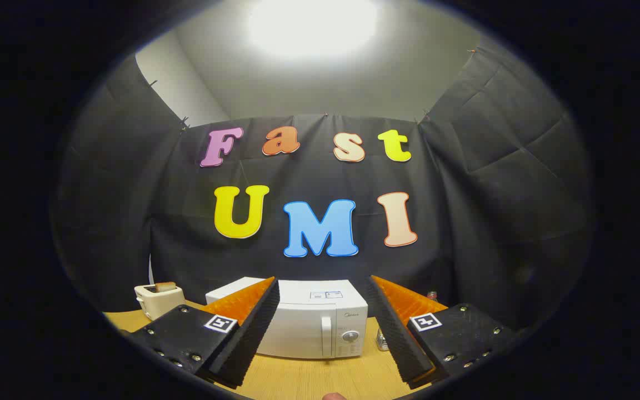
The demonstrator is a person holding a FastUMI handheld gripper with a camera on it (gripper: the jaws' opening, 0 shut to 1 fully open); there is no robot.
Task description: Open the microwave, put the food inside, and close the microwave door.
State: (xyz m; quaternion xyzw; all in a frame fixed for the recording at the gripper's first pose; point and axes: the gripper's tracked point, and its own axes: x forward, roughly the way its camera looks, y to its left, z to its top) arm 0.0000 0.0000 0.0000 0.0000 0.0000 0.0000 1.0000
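Note:
A white microwave [320, 325] stands on the wooden table [309, 378] straight ahead of me, its door shut, with a vertical handle [326, 336] and a round dial [350, 336] on its right side. My gripper [320, 344] is open, held back from the microwave, with nothing between its fingers. The microwave's front shows in the gap between the left finger [253, 330] and the right finger [395, 333].
A cream toaster [158, 299] with toast in its slot sits to the left of the microwave. A small can or jar [381, 339] stands just right of the microwave, partly hidden by the right finger. Another small item [432, 295] peeks up behind it. Black cloth walls close the booth.

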